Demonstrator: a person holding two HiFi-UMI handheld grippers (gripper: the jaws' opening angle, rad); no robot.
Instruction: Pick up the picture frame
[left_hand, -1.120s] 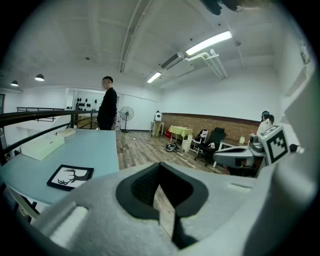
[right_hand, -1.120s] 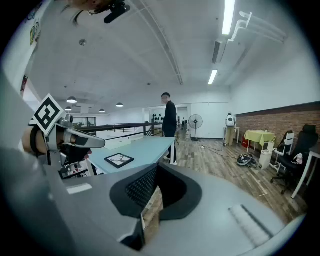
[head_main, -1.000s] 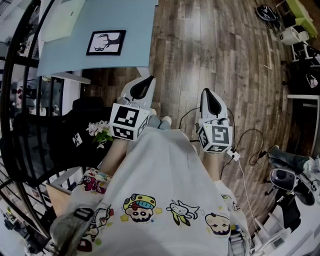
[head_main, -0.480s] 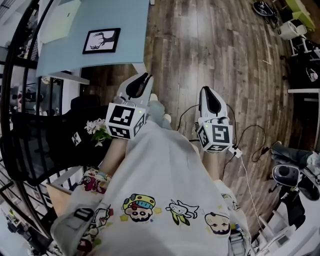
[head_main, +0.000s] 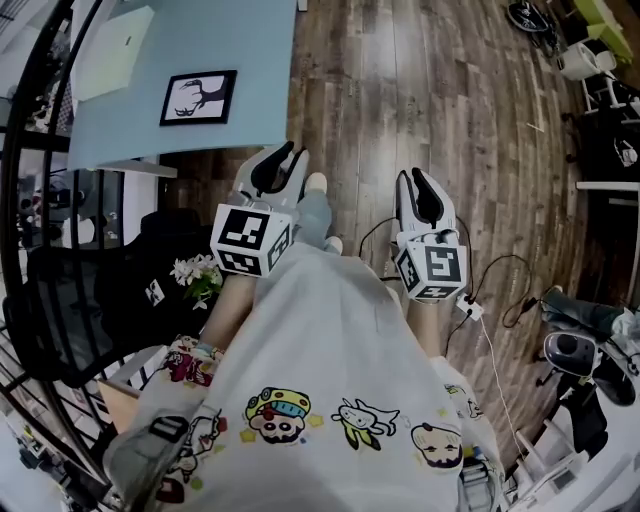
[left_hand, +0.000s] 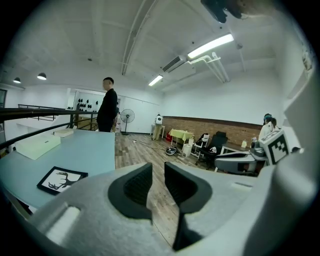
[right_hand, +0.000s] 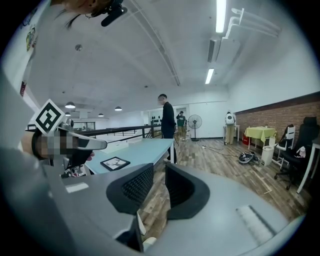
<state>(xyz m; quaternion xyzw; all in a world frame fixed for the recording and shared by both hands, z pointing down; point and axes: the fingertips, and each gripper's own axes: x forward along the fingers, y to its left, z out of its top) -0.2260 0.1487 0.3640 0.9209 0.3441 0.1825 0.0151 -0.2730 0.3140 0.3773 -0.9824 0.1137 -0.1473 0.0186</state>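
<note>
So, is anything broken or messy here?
Nothing really. The picture frame lies flat and whole on the blue table. Only a loose white cable trails across the wooden floor.

Ahead the wooden floor (head_main: 430, 100) lies open; blue table (head_main: 250, 40) and black railing (left_hand: 25, 113) crowd the left

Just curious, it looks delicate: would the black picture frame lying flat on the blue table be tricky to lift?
The picture frame looks rigid, its edges straight. Lying flat on the smooth table, it would likely slide if pushed, with little edge to catch. Possibly glazed, so fragile.
</note>
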